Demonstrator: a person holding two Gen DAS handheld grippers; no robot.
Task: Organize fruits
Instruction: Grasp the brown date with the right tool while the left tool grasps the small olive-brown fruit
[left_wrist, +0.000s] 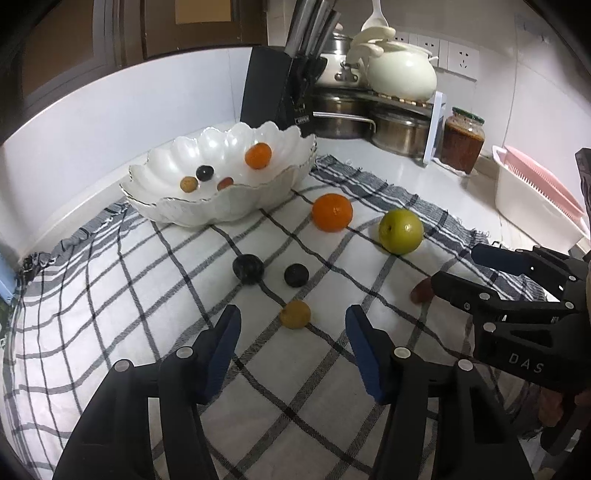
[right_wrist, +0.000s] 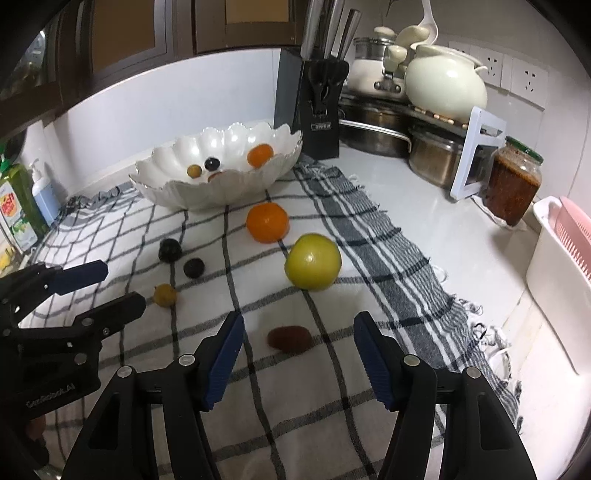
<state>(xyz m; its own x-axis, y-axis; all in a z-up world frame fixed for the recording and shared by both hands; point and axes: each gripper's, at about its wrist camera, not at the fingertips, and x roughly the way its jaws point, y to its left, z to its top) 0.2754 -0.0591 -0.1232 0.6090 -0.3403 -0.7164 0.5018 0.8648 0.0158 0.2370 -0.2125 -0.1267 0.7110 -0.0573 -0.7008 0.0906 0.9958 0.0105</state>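
Note:
A white scalloped bowl (left_wrist: 221, 210) (right_wrist: 207, 195) at the back of the checked cloth (left_wrist: 147, 295) holds a small orange and three smaller fruits. On the cloth lie an orange (left_wrist: 332, 212) (right_wrist: 267, 222), a green apple (left_wrist: 400, 231) (right_wrist: 313, 261), two dark plums (left_wrist: 248, 269) (left_wrist: 296, 275), a small yellow fruit (left_wrist: 295, 314) (right_wrist: 164, 294) and a brown fruit (left_wrist: 421, 291) (right_wrist: 289, 338). My left gripper (left_wrist: 293, 318) (right_wrist: 123, 286) is open, the yellow fruit between its tips, untouched. My right gripper (right_wrist: 300, 325) (left_wrist: 456, 266) is open around the brown fruit, pads apart from it.
A black knife block (left_wrist: 277, 96), steel pots (left_wrist: 399, 129) and a cream pot stand at the back. A jar of red sauce (left_wrist: 461, 142) and a white and pink drainer (left_wrist: 535, 199) sit to the right. Soap bottles (right_wrist: 22, 206) stand at the left.

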